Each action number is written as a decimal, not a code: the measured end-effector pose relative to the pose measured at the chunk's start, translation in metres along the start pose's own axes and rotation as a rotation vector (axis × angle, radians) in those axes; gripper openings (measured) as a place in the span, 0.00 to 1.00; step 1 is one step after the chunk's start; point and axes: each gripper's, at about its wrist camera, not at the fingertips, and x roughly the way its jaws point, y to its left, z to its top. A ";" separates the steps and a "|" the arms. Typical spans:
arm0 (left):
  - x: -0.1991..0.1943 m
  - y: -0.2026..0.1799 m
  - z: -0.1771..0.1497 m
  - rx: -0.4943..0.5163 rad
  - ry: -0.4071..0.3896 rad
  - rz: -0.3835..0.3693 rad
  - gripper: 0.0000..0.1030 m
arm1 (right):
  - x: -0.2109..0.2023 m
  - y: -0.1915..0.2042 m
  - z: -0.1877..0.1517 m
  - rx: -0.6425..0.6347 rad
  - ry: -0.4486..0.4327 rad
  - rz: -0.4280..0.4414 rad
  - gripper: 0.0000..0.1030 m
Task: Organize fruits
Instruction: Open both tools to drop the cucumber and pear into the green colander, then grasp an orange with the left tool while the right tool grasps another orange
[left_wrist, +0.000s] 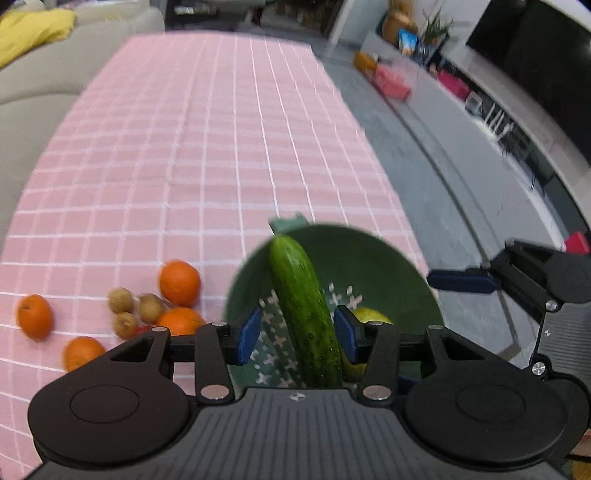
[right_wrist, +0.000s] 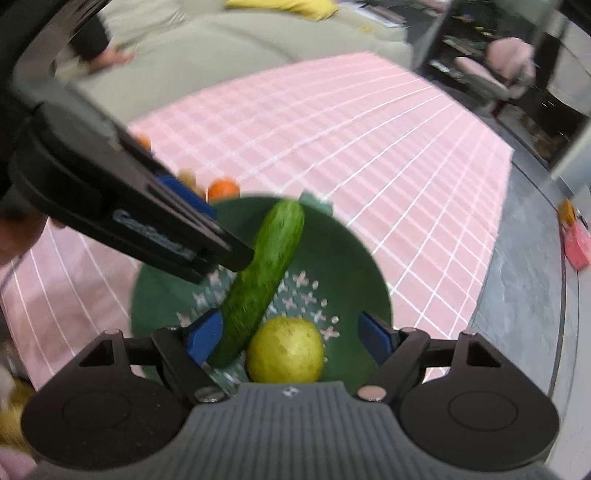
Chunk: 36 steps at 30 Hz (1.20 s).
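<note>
A green colander bowl (left_wrist: 388, 258) with cross-shaped holes sits on the pink checked tablecloth (left_wrist: 203, 147). A cucumber (left_wrist: 303, 306) lies in the bowl between the pads of my left gripper (left_wrist: 297, 338), which stands open around it with a gap on the left side. A yellow-green pear (right_wrist: 286, 350) lies in the bowl beside the cucumber (right_wrist: 258, 280). My right gripper (right_wrist: 295, 339) is open above the pear and holds nothing. Several oranges (left_wrist: 180, 282) and small brown fruits (left_wrist: 120, 300) lie on the cloth left of the bowl (right_wrist: 351, 266).
A beige sofa (left_wrist: 44, 81) with a yellow cushion runs along the table's far left. The table's right edge drops to a grey floor (left_wrist: 443, 177). A TV unit (left_wrist: 535, 92) with clutter stands beyond. The left gripper's body (right_wrist: 129, 206) crosses the right wrist view.
</note>
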 end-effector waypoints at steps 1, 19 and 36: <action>-0.011 0.004 -0.001 -0.001 -0.025 0.005 0.53 | -0.007 -0.001 0.003 0.036 -0.022 0.004 0.81; -0.087 0.084 -0.044 -0.029 -0.136 0.200 0.53 | -0.018 0.109 0.043 0.144 -0.242 0.101 0.58; -0.013 0.131 -0.053 -0.094 -0.020 0.196 0.53 | 0.087 0.089 0.091 -0.249 0.083 0.178 0.41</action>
